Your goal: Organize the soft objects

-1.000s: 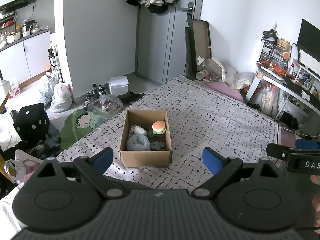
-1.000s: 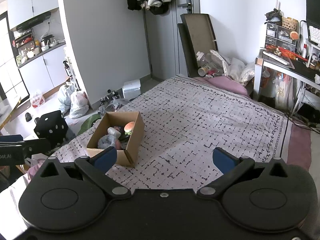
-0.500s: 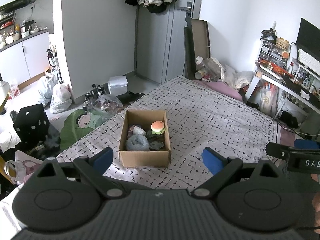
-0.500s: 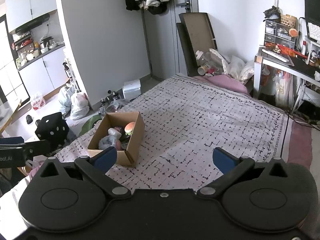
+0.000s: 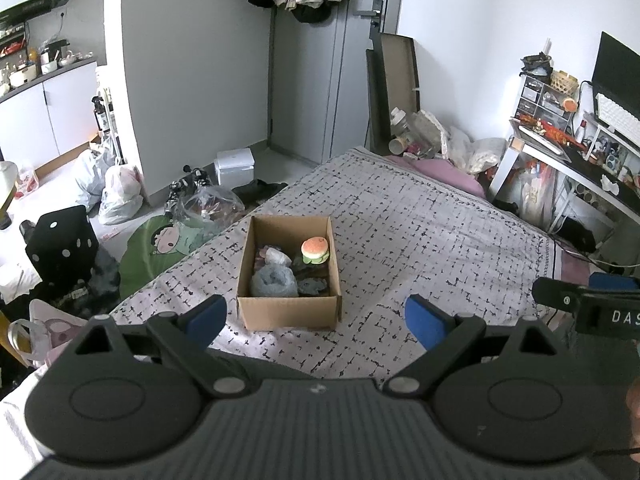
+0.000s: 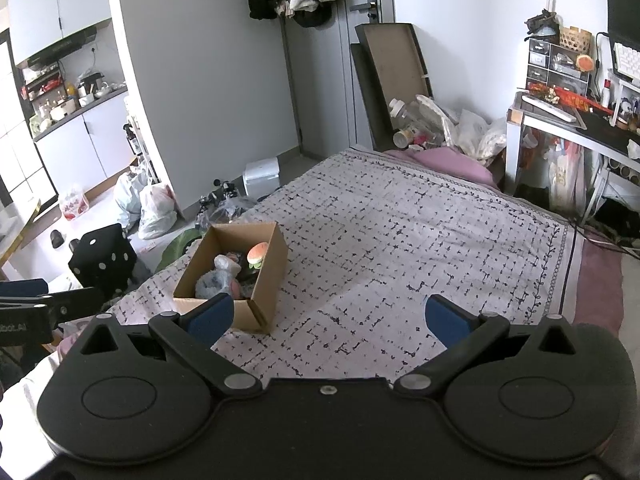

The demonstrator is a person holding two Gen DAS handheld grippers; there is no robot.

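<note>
Toys (image 5: pixel 280 268) are sitting packed in the box (image 5: pixel 289 312) on the bed (image 5: pixel 420 240) while I am holding both fingers (image 5: pixel 206 316) wide open and empty, judging nothing needs grasping next.

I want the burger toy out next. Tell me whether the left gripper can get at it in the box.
Probably yes. The left gripper is open and empty, the box has no lid, and the burger toy sits on top of the other toys, uncovered.

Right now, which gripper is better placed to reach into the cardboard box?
Left, probably. The left gripper faces the cardboard box head-on, centred between its open fingers. From the right gripper the box sits off to its left side. Both are empty.
</note>
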